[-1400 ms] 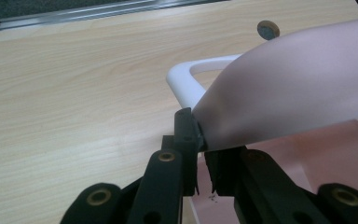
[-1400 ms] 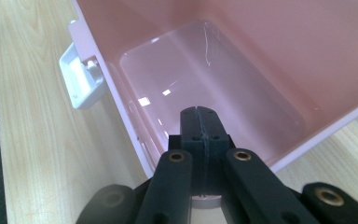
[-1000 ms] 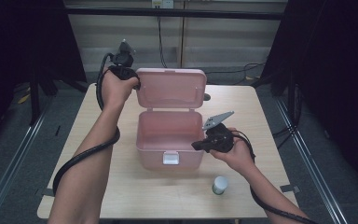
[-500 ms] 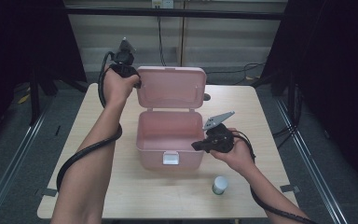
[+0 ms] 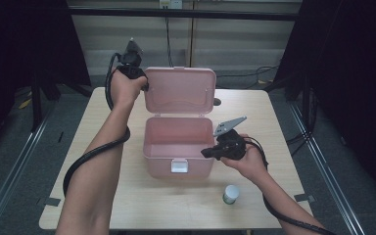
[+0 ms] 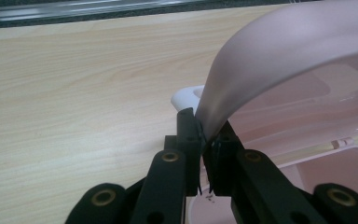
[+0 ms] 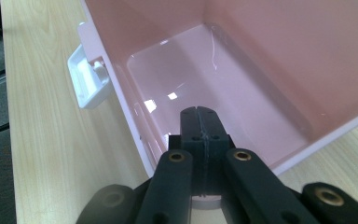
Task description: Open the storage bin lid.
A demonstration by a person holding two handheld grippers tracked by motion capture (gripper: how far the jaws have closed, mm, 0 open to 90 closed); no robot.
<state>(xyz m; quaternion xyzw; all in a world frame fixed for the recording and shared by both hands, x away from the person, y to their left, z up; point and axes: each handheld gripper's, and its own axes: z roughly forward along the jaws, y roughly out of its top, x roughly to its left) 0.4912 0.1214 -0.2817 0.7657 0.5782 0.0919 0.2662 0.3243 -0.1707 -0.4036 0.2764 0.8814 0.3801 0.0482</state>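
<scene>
The left gripper (image 5: pixel 144 86) is clamped on the raised lid (image 5: pixel 179 91) of the pink box (image 5: pixel 176 147) mid-tabletop (image 5: pixel 107 196), the right gripper (image 5: pixel 208 152) pressed together at its rim — a thin-edge slip could drop the lid onto it.

The right gripper (image 7: pixel 199 122) has its two black jaws pressed flat together with nothing between them, and they reach over the near rim of an open pink plastic storage box (image 7: pixel 279 74), whose glossy bare floor catches small glints of light. A white plastic latch (image 7: pixel 89 80) juts out from the box's outer wall at the upper left of the view, just beside the rim. The box stands on a pale wood-grain tabletop (image 7: pixel 51 140), whose edge runs down the left side, with dark floor beyond it.
</scene>
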